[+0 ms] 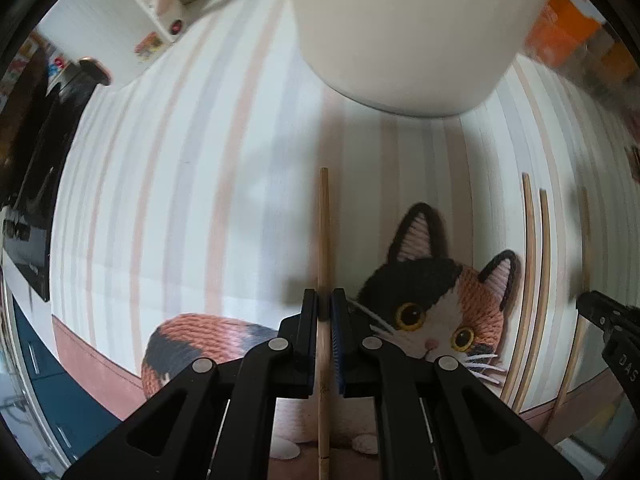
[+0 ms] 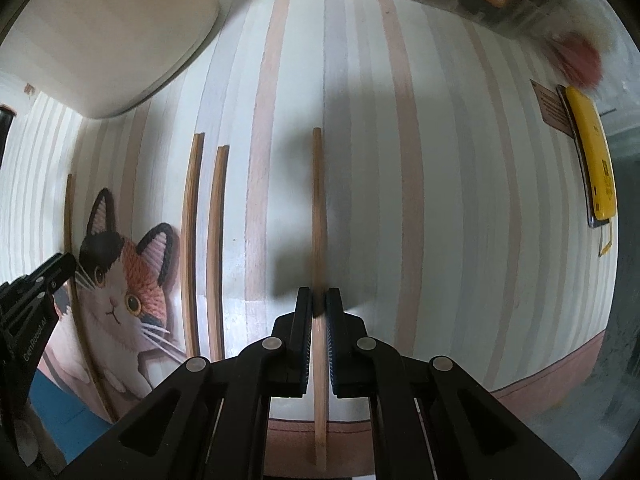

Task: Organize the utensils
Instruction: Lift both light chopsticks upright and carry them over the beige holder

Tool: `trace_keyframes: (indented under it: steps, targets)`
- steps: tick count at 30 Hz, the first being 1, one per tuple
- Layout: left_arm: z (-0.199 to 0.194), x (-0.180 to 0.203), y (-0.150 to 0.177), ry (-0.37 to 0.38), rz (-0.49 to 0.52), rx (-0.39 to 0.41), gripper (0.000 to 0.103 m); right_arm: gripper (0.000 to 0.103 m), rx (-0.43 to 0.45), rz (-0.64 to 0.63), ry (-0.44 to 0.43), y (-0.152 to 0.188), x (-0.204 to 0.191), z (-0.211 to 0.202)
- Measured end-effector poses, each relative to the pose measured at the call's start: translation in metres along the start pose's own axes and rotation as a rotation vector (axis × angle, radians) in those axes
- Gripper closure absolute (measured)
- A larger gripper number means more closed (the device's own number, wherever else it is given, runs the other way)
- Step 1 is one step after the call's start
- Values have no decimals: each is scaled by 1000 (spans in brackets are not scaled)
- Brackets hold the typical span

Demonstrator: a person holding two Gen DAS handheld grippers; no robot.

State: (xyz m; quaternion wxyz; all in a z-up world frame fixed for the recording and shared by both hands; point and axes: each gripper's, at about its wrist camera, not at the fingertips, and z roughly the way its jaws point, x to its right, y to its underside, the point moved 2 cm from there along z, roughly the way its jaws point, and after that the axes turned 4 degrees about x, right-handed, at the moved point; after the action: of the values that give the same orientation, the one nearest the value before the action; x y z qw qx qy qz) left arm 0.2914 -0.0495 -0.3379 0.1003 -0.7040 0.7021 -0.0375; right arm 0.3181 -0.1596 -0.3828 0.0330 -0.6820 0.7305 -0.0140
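My left gripper is shut on a wooden chopstick that points forward, just above the striped cat mat. My right gripper is shut on another wooden chopstick over the same mat. Two more chopsticks lie side by side on the mat between the grippers; they also show in the left wrist view. A white cup stands ahead of the left gripper, and shows at the upper left of the right wrist view.
A yellow device lies at the mat's right edge. Orange containers stand behind the cup. A black appliance is at the far left. The printed cat lies between the grippers.
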Motion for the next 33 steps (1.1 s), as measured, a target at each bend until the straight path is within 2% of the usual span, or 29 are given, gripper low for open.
trace_keyframes:
  steps: [2, 9, 13, 17, 27, 33]
  targets:
    - [-14, -3, -1, 3, -6, 38, 99, 96, 31, 12, -6, 6, 9, -9]
    - [-68, -5, -8, 21, -11, 160, 99, 96, 225, -10, 17, -4, 7, -71]
    - [-102, -16, -10, 39, -24, 234, 99, 96, 290, 8, -20, -8, 13, -100]
    - [-129, -25, -14, 68, -50, 300, 99, 96, 346, 27, -76, -10, 43, -141]
    - [-185, -53, -30, 74, -109, 472, 99, 96, 529, 29, -124, -25, 38, -207]
    - [-210, -73, -43, 75, -151, 528, 99, 96, 584, 29, -153, -37, 32, -229]
